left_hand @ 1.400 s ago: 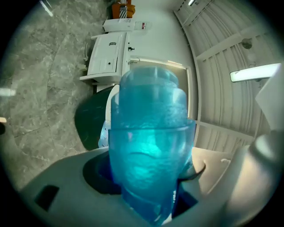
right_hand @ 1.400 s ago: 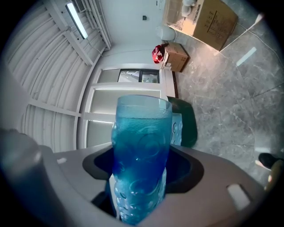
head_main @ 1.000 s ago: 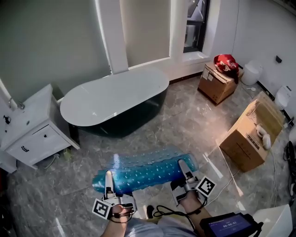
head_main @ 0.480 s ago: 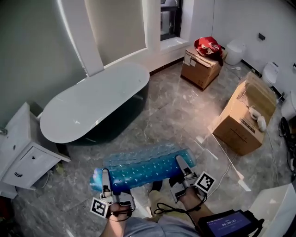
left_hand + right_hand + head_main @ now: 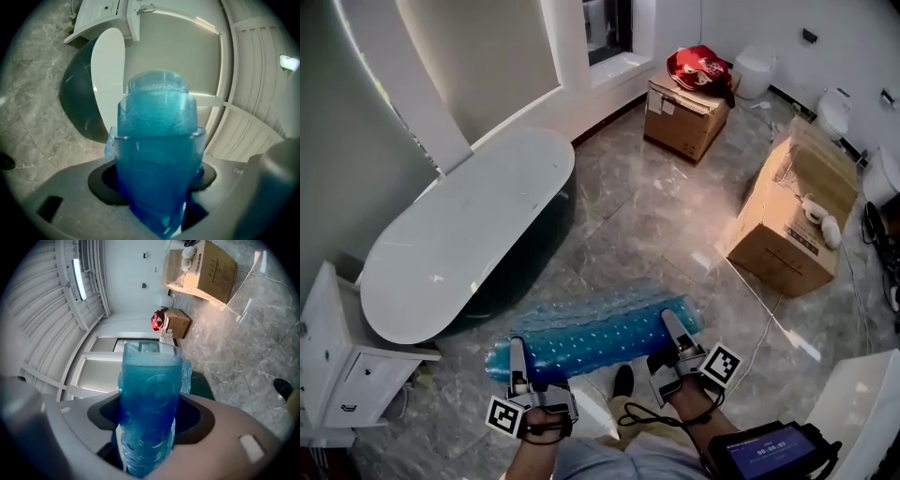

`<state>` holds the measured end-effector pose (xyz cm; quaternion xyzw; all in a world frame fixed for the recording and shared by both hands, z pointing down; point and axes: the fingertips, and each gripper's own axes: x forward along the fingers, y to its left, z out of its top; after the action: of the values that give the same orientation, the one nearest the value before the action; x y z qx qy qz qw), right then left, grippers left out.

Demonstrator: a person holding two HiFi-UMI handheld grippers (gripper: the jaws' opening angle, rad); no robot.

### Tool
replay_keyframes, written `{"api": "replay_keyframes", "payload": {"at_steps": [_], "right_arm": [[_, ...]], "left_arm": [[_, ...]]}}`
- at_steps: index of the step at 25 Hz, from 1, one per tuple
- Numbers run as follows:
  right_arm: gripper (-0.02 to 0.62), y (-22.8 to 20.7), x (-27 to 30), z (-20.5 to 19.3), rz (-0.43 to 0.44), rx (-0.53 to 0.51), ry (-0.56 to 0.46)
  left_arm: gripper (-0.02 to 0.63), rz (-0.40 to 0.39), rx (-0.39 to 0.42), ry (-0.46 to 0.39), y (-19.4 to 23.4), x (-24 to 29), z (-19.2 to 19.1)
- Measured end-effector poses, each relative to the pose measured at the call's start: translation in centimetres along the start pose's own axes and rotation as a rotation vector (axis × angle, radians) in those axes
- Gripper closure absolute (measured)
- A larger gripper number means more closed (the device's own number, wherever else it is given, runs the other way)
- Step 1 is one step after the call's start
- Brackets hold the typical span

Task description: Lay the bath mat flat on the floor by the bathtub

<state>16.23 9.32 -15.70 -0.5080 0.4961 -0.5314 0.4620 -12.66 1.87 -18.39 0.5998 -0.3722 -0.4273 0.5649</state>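
Note:
A clear blue bath mat (image 5: pixel 595 335) with round bumps is rolled into a long tube and held level above the floor. My left gripper (image 5: pixel 518 360) is shut on its left end, and my right gripper (image 5: pixel 672 328) is shut on its right end. In the left gripper view the blue mat (image 5: pixel 157 154) fills the space between the jaws. The right gripper view shows the mat (image 5: pixel 149 404) clamped the same way. The white oval bathtub (image 5: pixel 464 239) with a dark outside stands beyond the mat, to the upper left.
A white cabinet (image 5: pixel 337 370) stands at the left by the tub's end. Two cardboard boxes (image 5: pixel 792 220) (image 5: pixel 689 112) sit on the marble floor at the right and back, one with a red bag (image 5: pixel 698 66) on it. A cable (image 5: pixel 769 323) runs across the floor at the right.
Both grippers have carried the rolled mat across the room, still held at both ends. The tub now lies further left and more end-on in the head view; the boxes have shifted left.

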Motion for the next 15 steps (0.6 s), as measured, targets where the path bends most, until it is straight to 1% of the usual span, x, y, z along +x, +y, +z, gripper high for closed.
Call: {"api": "replay_keyframes", "payload": {"at_steps": [5, 11, 15], "right_arm": [[0.281, 1.7, 2.7, 4.1, 0.027, 0.011, -0.059], [0.281, 3.5, 3.8, 7.6, 0.056, 0.015, -0.126], [0.281, 3.6, 4.4, 9.5, 0.078, 0.025, -0.169]], "left_arm": [[0.301, -0.022, 0.006, 0.059, -1.4, 6.1, -2.5], [0.301, -0.055, 0.013, 0.129, -3.4, 10.8, -5.2], [0.301, -0.07, 0.022, 0.174, -3.6, 13.6, -6.8]]}}
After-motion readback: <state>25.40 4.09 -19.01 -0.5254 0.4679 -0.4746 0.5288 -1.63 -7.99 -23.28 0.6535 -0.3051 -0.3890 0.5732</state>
